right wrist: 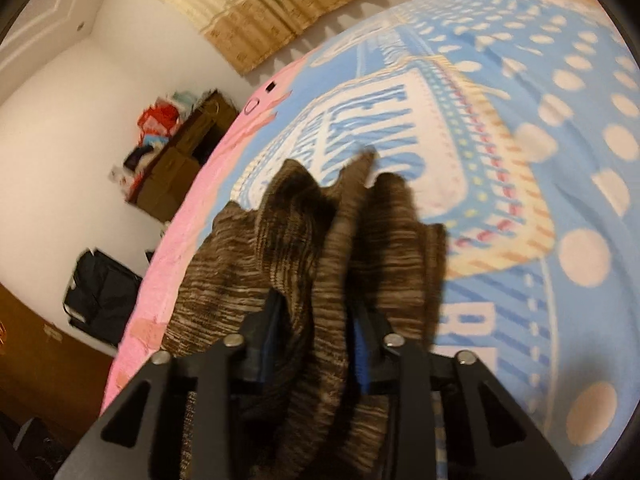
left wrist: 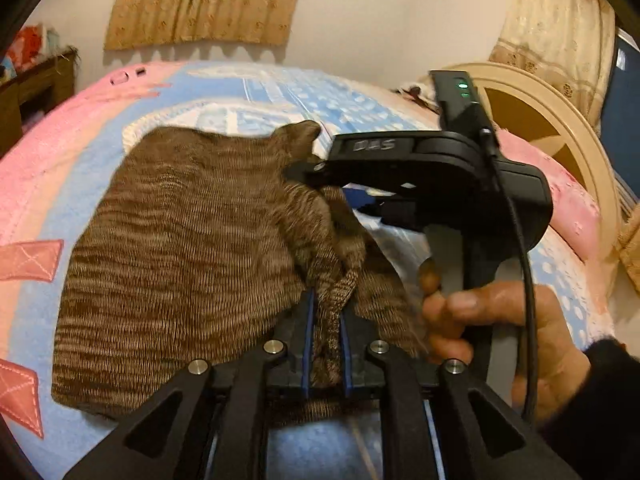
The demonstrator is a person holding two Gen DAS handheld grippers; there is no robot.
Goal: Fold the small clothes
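- Knit garment [left wrist: 180, 260] lies on the bed [left wrist: 48, 184], spreading ahead-left of both hand-held grippers.
- Left hand-held gripper [left wrist: 327, 320] pinches a bunched edge.
- Right hand-held gripper [right wrist: 316, 332]: fabric between its jaws; grip unclear.

- The left gripper [left wrist: 327, 320] points forward and downward, its two blue-padded fingers [left wrist: 308, 336] close together, with a narrow bunch of the brown knit garment [left wrist: 180, 248] between the pads.
- The right gripper [right wrist: 318, 340] tilts downward too, its jaws set wider, a thick fold of the same knit between them.
- In the left wrist view, the right gripper [left wrist: 304, 172] shows side-on, its tip at the cloth's far edge.
- A bare hand [left wrist: 500, 332] in a dark sleeve wraps around its handle, fingers curled at the trigger.
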